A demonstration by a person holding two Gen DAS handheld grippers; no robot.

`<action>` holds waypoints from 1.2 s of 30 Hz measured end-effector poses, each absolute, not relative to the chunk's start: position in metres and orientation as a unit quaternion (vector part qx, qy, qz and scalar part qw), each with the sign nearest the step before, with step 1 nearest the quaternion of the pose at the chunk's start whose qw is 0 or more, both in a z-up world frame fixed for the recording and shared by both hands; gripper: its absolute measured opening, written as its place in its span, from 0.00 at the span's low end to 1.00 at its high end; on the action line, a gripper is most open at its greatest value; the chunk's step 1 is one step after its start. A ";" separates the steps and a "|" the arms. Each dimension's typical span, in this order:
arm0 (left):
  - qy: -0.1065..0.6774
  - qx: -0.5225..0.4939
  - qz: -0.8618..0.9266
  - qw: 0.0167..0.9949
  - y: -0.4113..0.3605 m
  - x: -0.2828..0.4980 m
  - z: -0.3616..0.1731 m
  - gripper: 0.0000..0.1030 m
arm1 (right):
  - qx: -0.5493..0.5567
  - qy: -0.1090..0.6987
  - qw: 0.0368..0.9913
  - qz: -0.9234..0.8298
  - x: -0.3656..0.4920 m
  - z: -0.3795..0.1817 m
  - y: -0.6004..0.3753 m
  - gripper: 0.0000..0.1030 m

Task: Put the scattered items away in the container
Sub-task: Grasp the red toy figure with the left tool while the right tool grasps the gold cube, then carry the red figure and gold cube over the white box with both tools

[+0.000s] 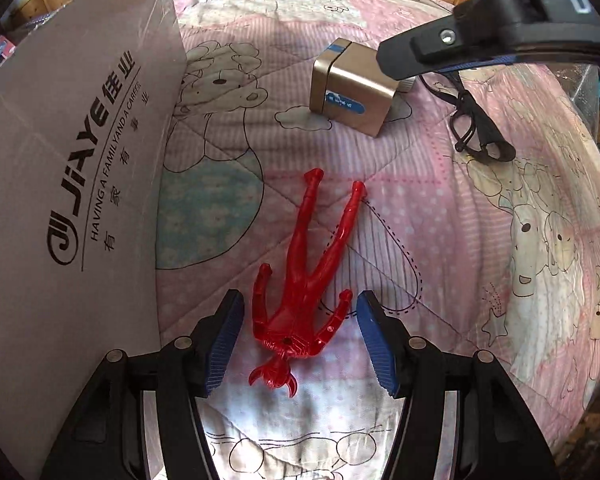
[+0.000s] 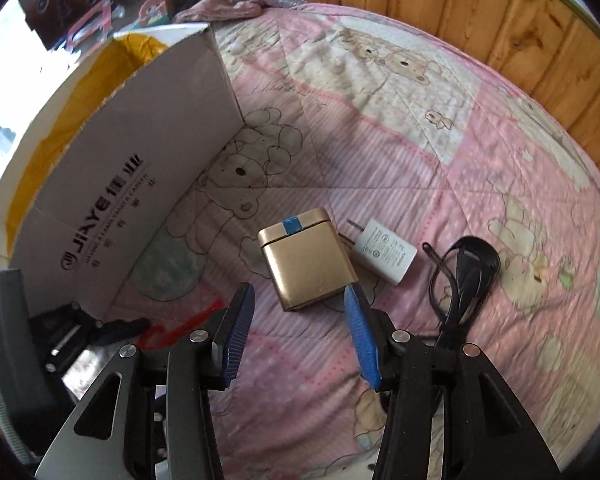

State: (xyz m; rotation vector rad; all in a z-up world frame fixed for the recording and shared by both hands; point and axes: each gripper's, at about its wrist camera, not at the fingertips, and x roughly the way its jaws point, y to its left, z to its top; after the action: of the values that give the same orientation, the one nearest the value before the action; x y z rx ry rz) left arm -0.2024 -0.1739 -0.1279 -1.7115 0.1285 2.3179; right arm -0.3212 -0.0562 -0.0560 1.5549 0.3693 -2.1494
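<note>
While a translucent red plastic toy figure point(image 1: 306, 280) lies flat on the pink bear-print quilt point(image 1: 440, 216), the left gripper point(image 1: 300, 340) hangs over it with blue-padded jaws spread wide, one on each side of the torso, gripping nothing. Just beside the figure stands the grey printed cardboard box point(image 1: 72, 184), its side wall upright at the quilt's left edge. The right gripper point(image 2: 300, 332) is likewise parted and empty, near a gold metal tin with blue tape point(image 2: 306, 260). Next to the tin lie a white plug-in charger point(image 2: 384, 250) and black-framed glasses point(image 2: 460, 276).
</note>
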 end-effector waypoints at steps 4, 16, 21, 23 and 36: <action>0.031 -0.578 0.806 0.128 -0.178 -0.200 -0.129 0.63 | 0.567 0.187 0.239 -0.766 -0.334 -0.075 -0.068 0.53; -0.007 -0.565 0.812 0.145 -0.199 -0.194 -0.118 0.47 | 0.587 0.086 0.259 -0.762 -0.350 -0.075 -0.055 0.36; -0.012 -0.566 0.811 0.149 -0.204 -0.189 -0.113 0.47 | 0.608 0.002 0.215 -0.764 -0.362 -0.061 -0.036 0.55; -0.014 -0.567 0.810 0.151 -0.206 -0.183 -0.111 0.47 | 0.620 -0.052 0.193 -0.758 -0.367 -0.058 -0.034 0.60; -0.046 -0.571 0.803 0.164 -0.196 -0.186 -0.113 0.47 | 0.667 -0.045 0.062 -0.742 -0.379 -0.089 -0.064 0.53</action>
State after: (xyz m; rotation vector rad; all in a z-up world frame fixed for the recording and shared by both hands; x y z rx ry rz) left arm -0.1860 -0.1963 -0.1133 -1.6290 -0.1306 2.2886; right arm -0.3790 -0.0640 -0.0892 2.0157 -0.1374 -2.2423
